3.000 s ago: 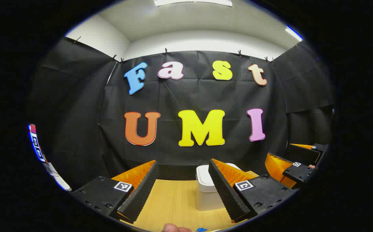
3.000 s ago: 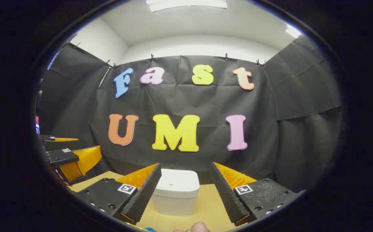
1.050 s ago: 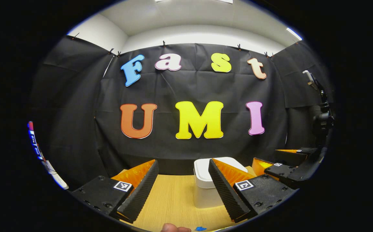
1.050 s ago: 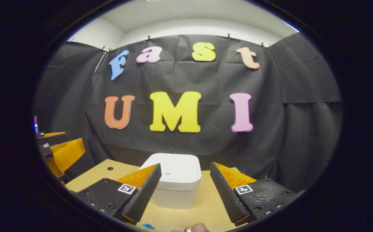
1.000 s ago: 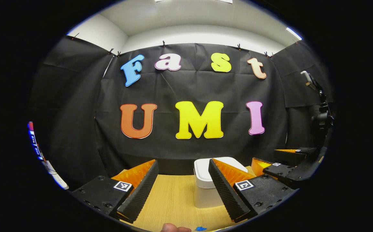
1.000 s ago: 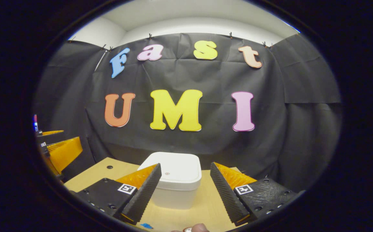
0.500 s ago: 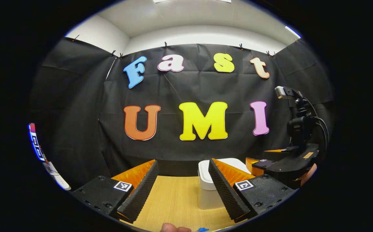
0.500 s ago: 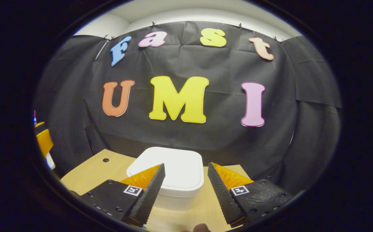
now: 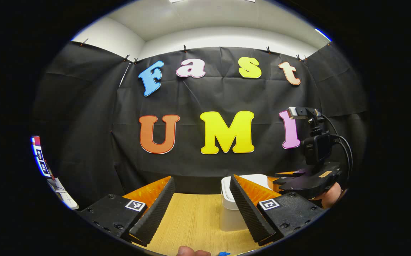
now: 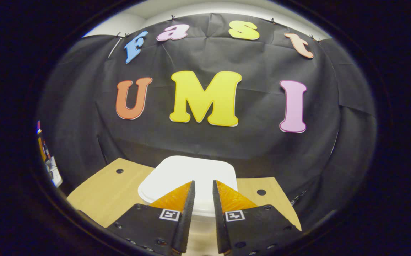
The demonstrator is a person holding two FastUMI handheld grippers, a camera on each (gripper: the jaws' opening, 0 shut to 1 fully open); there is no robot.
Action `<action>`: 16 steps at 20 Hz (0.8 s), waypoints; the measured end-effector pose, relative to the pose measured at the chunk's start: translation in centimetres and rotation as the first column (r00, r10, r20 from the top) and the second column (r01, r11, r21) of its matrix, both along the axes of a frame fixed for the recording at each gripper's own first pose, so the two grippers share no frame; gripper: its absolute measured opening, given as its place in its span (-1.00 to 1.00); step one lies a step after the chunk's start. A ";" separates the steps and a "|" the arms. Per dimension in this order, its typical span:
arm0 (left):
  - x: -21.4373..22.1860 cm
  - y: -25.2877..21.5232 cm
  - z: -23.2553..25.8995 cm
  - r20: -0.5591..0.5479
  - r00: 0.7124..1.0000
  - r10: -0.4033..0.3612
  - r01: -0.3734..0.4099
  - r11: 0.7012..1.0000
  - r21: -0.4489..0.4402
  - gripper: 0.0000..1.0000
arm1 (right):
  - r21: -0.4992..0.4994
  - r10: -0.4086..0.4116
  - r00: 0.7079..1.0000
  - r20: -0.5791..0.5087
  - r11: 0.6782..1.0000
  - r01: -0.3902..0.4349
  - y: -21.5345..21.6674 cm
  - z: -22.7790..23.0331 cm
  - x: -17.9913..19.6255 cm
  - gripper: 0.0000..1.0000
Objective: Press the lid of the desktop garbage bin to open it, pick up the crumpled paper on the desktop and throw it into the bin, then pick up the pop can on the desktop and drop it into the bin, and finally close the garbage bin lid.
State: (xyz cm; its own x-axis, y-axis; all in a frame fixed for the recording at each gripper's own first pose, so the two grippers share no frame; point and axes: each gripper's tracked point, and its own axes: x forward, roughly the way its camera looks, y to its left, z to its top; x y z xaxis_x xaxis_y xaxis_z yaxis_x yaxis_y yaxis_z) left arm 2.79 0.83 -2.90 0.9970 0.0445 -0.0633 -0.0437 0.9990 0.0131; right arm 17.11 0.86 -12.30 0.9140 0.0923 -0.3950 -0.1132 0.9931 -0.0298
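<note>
Right gripper (image 10: 203, 185) above bin lid (image 10: 187, 174)
Fingers nearly pressed together, empty. The left gripper (image 9: 201, 183), spread wide, showed the bin (image 9: 231, 217) side-on.

My left gripper view sits low over the wooden desktop (image 9: 191, 220), facing the black back wall, well back from the white bin (image 9: 228, 209) at right of centre. My right gripper view looks slightly down from close above the bin's lid (image 10: 191, 172). Both share bin, desktop and wall.
</note>
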 end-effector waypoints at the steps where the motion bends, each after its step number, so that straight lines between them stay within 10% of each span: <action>1: 0.1 0.1 0.0 -0.002 1.000 0.002 -0.002 1.000 0.001 0.99 | -0.011 -0.024 1.000 -0.003 1.000 0.024 -0.8 -0.2 0.2 -0.38; 3: 0.1 0.3 -0.2 -0.005 1.000 0.007 -0.007 1.000 0.002 0.99 | 0.007 -0.029 0.999 -0.024 1.000 0.029 -0.5 -1.1 0.8 -0.97; 16: 0.5 -0.3 -1.3 -0.029 1.000 0.001 -0.001 1.000 -0.016 0.99 | 0.004 -0.004 0.992 -0.124 1.000 0.005 -1.4 -5.5 0.2 -0.99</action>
State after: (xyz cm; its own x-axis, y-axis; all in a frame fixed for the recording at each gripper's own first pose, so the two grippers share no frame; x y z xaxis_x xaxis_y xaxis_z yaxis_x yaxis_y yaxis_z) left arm 3.31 0.52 -4.23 0.9947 0.0443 -0.0931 -0.0447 0.9990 -0.0018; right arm 17.31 -0.53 -17.82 0.8587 0.0901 -0.5046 -0.1112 0.9937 -0.0118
